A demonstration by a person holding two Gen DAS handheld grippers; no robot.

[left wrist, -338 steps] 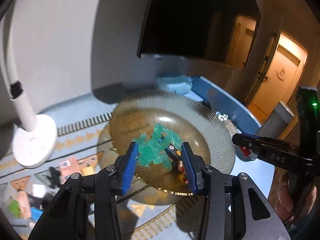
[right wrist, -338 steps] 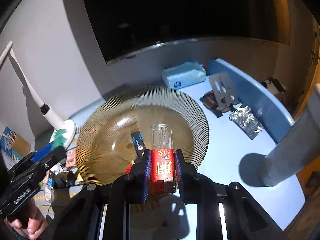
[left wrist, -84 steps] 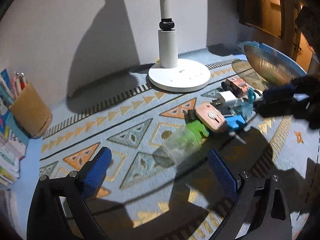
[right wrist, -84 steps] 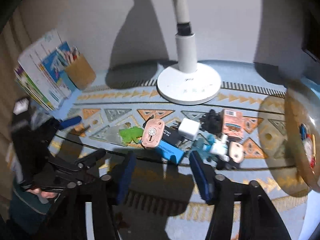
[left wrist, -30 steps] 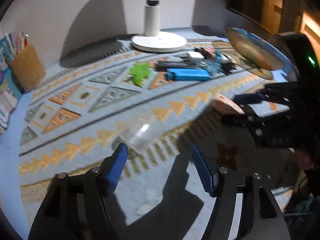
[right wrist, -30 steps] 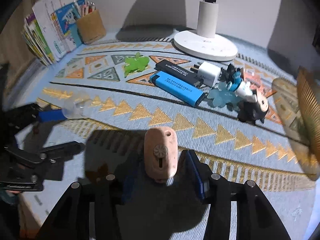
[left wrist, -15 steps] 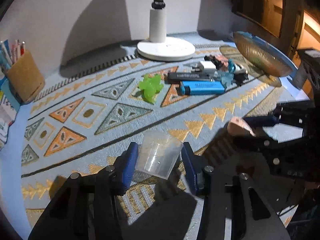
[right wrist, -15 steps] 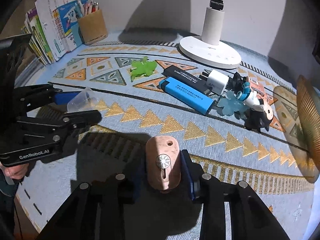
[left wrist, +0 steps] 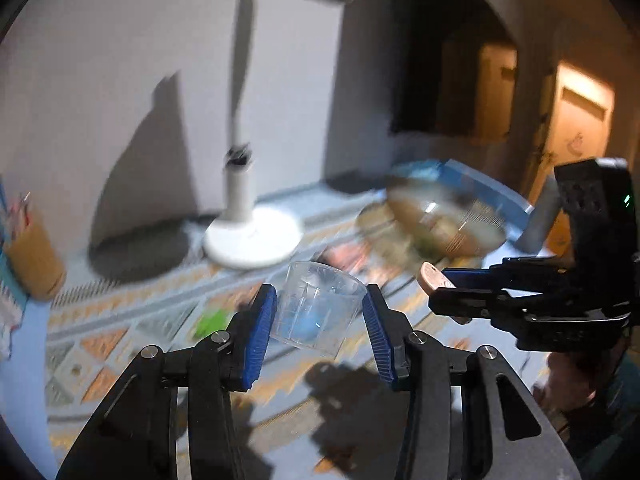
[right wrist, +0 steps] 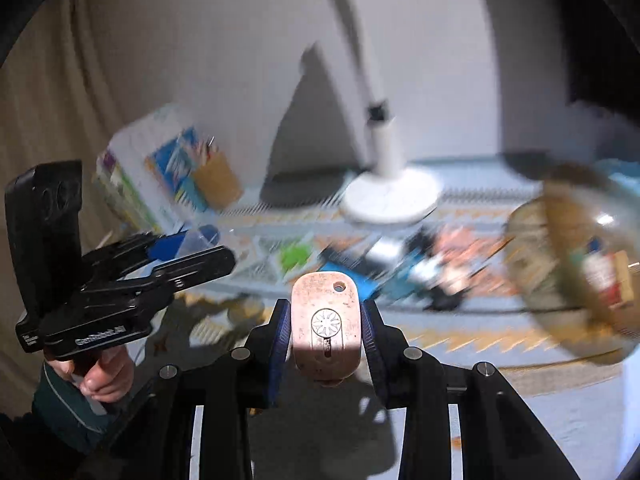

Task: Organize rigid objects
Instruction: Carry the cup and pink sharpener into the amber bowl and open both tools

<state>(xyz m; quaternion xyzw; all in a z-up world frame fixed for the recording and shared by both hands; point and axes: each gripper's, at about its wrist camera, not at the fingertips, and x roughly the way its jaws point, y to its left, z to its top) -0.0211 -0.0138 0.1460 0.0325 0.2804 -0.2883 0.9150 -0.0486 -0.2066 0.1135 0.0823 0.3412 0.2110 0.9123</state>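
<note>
Cup and pink tag, which half a second ago sat low over the patterned mat, are now carried clear above it, and the background has smeared with blur. Two claws show: the left claw (left wrist: 318, 318) is clamped on the one clear plastic cup (left wrist: 316, 312), its blue pads pressing both sides, and the right claw (right wrist: 325, 326) is gripping the one pink tag (right wrist: 325, 322) with a star-like dial. One white lamp (left wrist: 252, 236) stands at the back of the surface (left wrist: 24, 360); the cup hangs in front of the lamp's base, and the tag in front and to the lamp's right. One ribbed amber bowl (left wrist: 448, 228) lies right of the lamp, one brown pen holder (left wrist: 34, 262) far to its left. Only the right wrist view shows the stack of books (right wrist: 148, 164) beside that holder, a hand (right wrist: 106, 376) on the left claw's grip, and small items inside the bowl. Loose things on the mat in front of the lamp are too blurred to count.
</note>
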